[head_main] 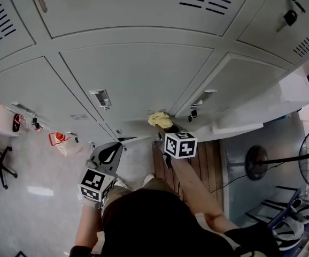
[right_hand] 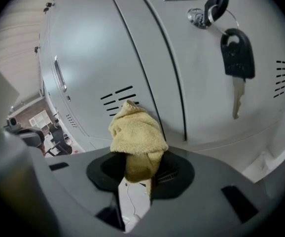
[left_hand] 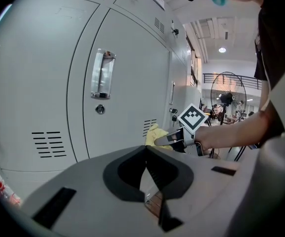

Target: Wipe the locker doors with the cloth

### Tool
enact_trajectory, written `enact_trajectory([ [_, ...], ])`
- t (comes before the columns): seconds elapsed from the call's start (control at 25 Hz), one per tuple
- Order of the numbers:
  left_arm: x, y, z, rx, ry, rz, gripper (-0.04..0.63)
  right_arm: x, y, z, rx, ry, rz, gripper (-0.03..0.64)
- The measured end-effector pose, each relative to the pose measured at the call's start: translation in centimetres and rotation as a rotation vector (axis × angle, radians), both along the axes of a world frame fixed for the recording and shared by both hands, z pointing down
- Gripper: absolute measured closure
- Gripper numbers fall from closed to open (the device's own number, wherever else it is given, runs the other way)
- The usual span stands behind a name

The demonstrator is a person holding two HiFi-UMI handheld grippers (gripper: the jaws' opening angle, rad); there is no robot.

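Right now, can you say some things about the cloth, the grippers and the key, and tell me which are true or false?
1. The right gripper holds the cloth. True.
2. The cloth is blue. False: it is yellow.
3. The left gripper is wide open. False: its jaws are together, with nothing between them.
4. A key hangs from a lock. True.

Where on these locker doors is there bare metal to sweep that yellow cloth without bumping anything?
The broad plain panel of the middle door, between its handle and the seam on the right, is free. It gets crowded near the cloth in the right gripper: vent slots right by it, and a hanging key to the right.
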State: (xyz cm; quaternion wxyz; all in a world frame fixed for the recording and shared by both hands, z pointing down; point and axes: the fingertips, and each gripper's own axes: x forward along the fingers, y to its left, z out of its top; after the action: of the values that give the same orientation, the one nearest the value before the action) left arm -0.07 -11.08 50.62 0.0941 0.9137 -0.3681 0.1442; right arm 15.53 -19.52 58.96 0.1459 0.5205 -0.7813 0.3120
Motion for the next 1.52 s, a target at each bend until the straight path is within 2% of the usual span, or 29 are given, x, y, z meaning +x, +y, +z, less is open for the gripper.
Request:
enact_trajectory([
  [0.44, -4.2, 0.3, -0.2, -0.003, 0.000, -0.054, 0.588, -5.1, -0.2, 0.8, -0.021, 0.008, -0.062, 0.485],
  [0.72, -7.8, 0.9, 0.0, -0.021, -0.003, -0.119, 0.588, -9.4, -0.5, 1.0, -0.027, 0.004, -0.126, 0.485],
  [1.16, -12.5, 1.6, -0.3, -0.005, -0.007, -0.219, 0.588, -16.1, -1.0, 1.4, -0.036, -0.002, -0.245, 0.485],
  [1.52, -15.1, 2.0, -0.1, -0.014, -0.016, -0.275, 0.588, -19.4, -1.2, 1.5, -0.043, -0.015, -0.295, 0.485],
])
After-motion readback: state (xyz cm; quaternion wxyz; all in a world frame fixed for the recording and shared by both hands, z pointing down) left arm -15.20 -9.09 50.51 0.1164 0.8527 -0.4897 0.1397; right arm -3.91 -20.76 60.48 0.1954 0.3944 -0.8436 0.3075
